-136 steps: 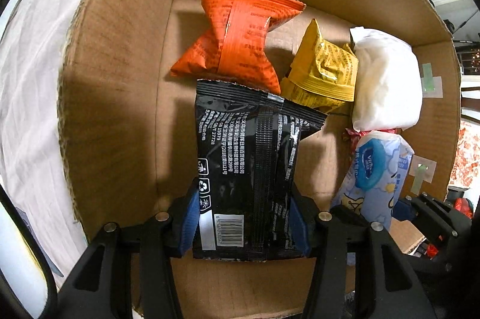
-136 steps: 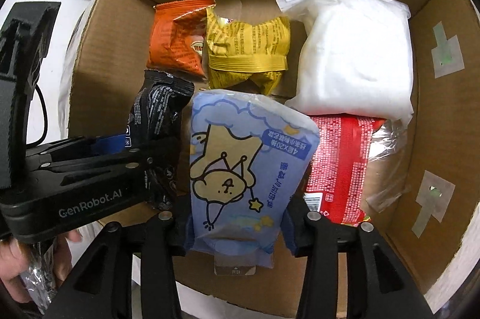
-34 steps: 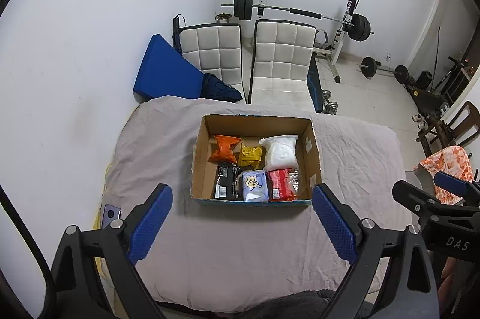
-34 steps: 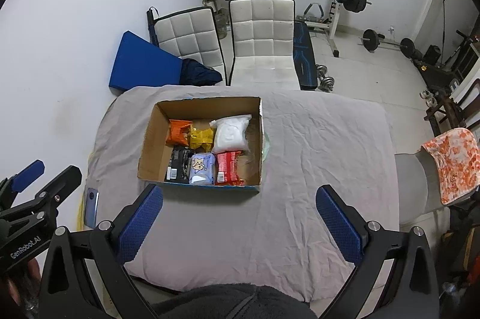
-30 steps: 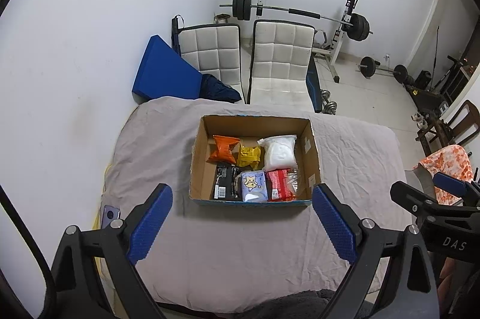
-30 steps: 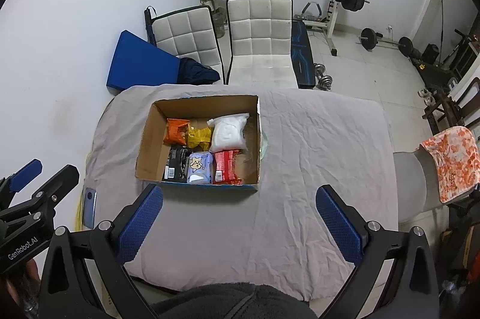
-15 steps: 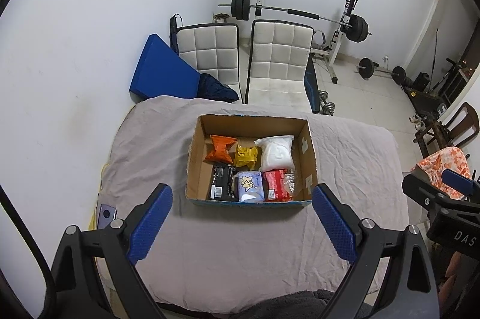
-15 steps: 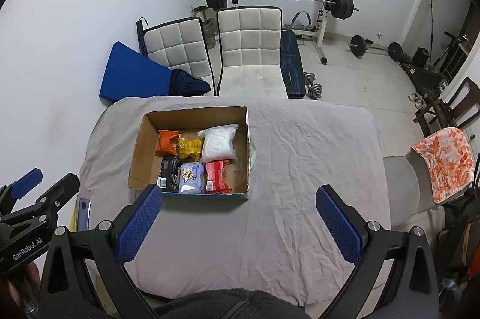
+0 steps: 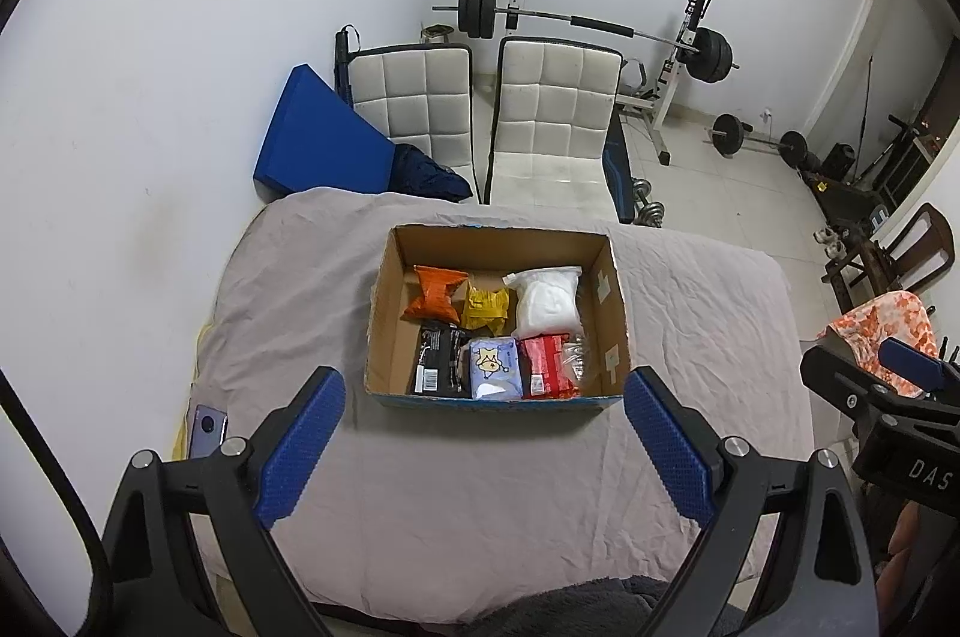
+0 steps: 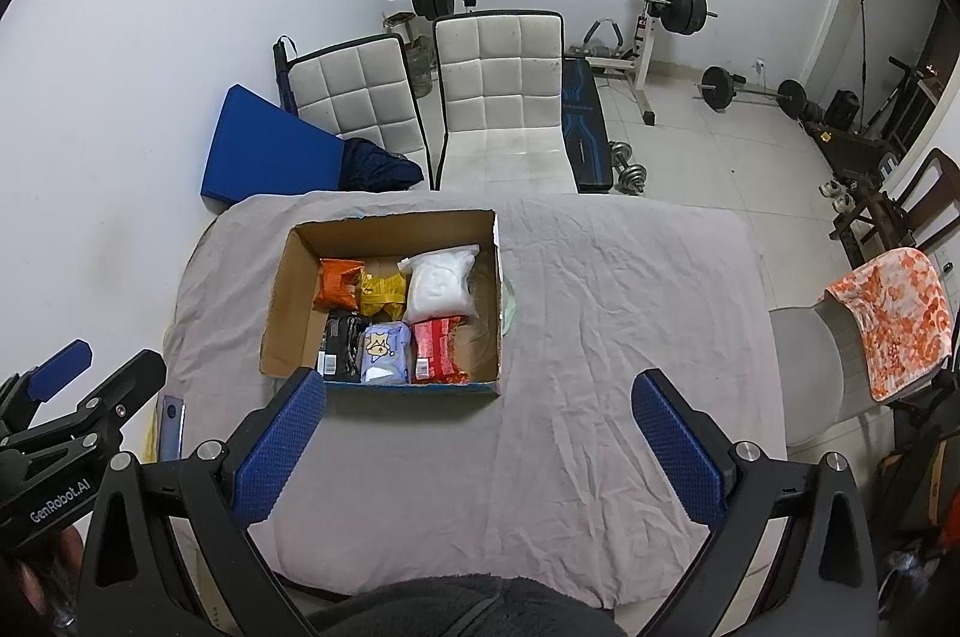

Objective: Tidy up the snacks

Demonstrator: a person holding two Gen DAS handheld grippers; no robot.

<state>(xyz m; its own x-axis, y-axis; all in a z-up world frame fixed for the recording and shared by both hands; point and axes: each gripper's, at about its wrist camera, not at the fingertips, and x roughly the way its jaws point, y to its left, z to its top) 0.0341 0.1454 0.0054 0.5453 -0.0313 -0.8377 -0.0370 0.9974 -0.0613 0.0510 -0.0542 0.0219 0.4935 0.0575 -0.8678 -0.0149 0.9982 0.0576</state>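
snacks all sit inside the cardboard box [image 9: 612, 301] on the cloth-covered table [image 9: 480, 487], seen from high above w/ both grippers held well clear. back row, l to r: orange packet [image 9: 435, 292], yellow packet [image 9: 487, 308], white bag [image 9: 549, 301]. front row: black packet [image 9: 438, 360], blue cartoon pack [image 9: 493, 367], red packet [image 9: 543, 364] w/ some clear wrap beside it. packs lie side by side, roughly in two rows, none loose on the cloth as far as visible. left gripper [image 9: 483, 451] hangs over the table's near edge, jaws wide apart, nothing between them; right gripper [image 10: 477, 448] likewise, jaws spread & empty. judging by this, the sorting looks done or v. nearly so: no snack left outside the box, both tools free. only item off to the side is a phone [image 9: 206, 431] at the table's left edge, not part of the job. a pale green thing peeks out by the box's right wall in the right wrist view; can't tell what it is.
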